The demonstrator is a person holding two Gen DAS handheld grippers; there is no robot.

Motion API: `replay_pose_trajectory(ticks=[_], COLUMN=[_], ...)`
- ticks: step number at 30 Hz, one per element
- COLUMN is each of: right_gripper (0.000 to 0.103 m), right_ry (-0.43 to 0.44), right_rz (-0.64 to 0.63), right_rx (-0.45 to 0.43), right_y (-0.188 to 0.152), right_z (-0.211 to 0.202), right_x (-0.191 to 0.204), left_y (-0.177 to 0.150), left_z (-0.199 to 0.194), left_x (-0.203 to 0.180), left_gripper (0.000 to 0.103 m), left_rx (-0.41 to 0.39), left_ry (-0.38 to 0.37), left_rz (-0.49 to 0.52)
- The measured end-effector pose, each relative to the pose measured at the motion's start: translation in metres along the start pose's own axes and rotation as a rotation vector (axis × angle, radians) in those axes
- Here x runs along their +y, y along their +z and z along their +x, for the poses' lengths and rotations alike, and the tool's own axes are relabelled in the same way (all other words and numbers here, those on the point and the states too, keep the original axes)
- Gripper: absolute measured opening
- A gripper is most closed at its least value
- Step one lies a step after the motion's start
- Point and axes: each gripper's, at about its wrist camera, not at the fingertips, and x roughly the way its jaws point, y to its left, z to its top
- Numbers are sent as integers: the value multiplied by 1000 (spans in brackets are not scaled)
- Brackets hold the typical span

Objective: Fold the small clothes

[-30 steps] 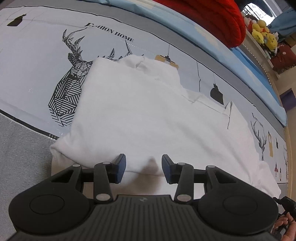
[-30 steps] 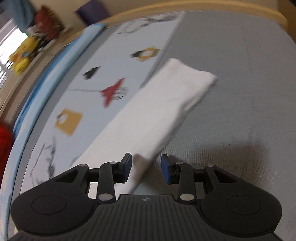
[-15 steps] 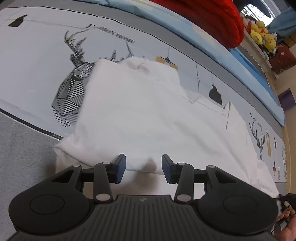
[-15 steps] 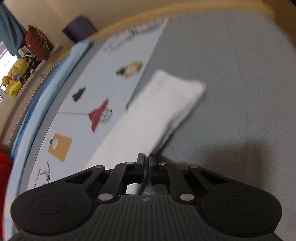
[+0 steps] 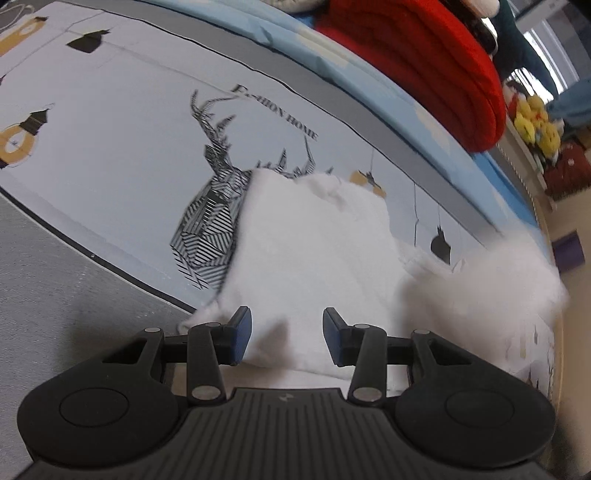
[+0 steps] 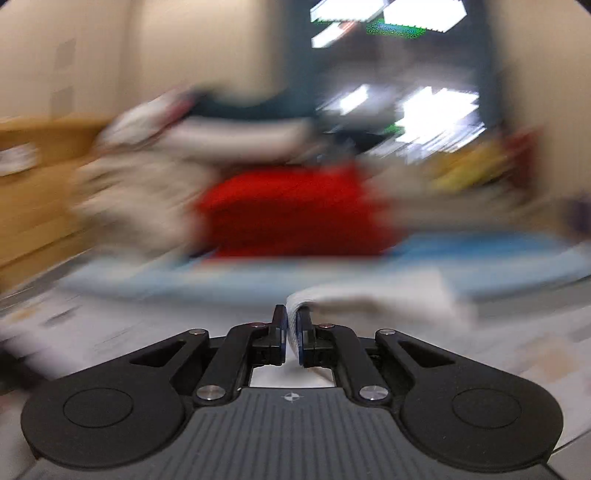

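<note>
- Left wrist view: left gripper (image 5: pixel 287 339) sits at lower centre of frame, jaws standing roughly half apart. White fabric lies in the gap between the blue pads (image 5: pixel 242 334); pads are not pressing on it, nothing held.
- White garment (image 5: pixel 314 258) lies on the bedspread (image 5: pixel 110 155), occupying centre of frame from the jaws up to mid-frame. Its left edge is straight and overlaps the right side of the printed deer head (image 5: pixel 212 221).
- A blurred white mass (image 5: pixel 491 280) at right of centre is a raised part of the same garment; its edges are smeared, so the shape cannot be read.
- Bedspread print: lamp motifs at upper left, lettering above the deer. A grey band (image 5: pixel 55 295) fills lower left.
- Red folded blanket (image 5: pixel 424 66) at upper right, on a light blue sheet (image 5: pixel 280 33). Yellow plush toys (image 5: pixel 535 122) at far right edge.
- Right wrist view: right gripper (image 6: pixel 291 330) at lower centre, jaws nearly together and opening slightly. A thin fold of white cloth is pinched between the pads, which press on it.
- From the pinch, the cloth (image 6: pixel 376 295) trails to the right of centre, lifted off the bed surface.
- Background of the right view is heavily motion-blurred: a red mass (image 6: pixel 295 214) at centre, a wooden shape (image 6: pixel 33 177) at left, bright windows (image 6: pixel 432 114) at upper right. No finer detail readable.
</note>
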Motion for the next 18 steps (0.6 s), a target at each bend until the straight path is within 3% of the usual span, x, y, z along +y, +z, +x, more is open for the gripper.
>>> replay_pose_trajectory(ticks=[2, 3, 6, 9, 12, 14, 18], right_gripper=[7, 7, 12, 36, 38, 38, 38], right_ry=[99, 115, 60, -23, -124, -226, -323], right_rz=[20, 31, 58, 128, 212, 309, 585], right_rx=[217, 285, 396, 383, 313, 347, 349], right_y=[-20, -25, -26, -17, -17, -23, -33], right_z=[23, 28, 28, 20, 18, 24, 25], right_x=[22, 28, 31, 8, -30, -56, -119], left_y=[0, 0, 0, -1, -3, -2, 0], left_z=[-1, -1, 0, 6, 12, 18, 32], left_x=[2, 2, 1, 0, 3, 6, 13], left_gripper=[47, 47, 47, 47, 47, 47, 47], left_rx=[2, 4, 3, 3, 3, 3, 5], left_ry=[-3, -6, -7, -8, -30, -49, -76], left_rz=[-5, -4, 1, -6, -44, -85, -168])
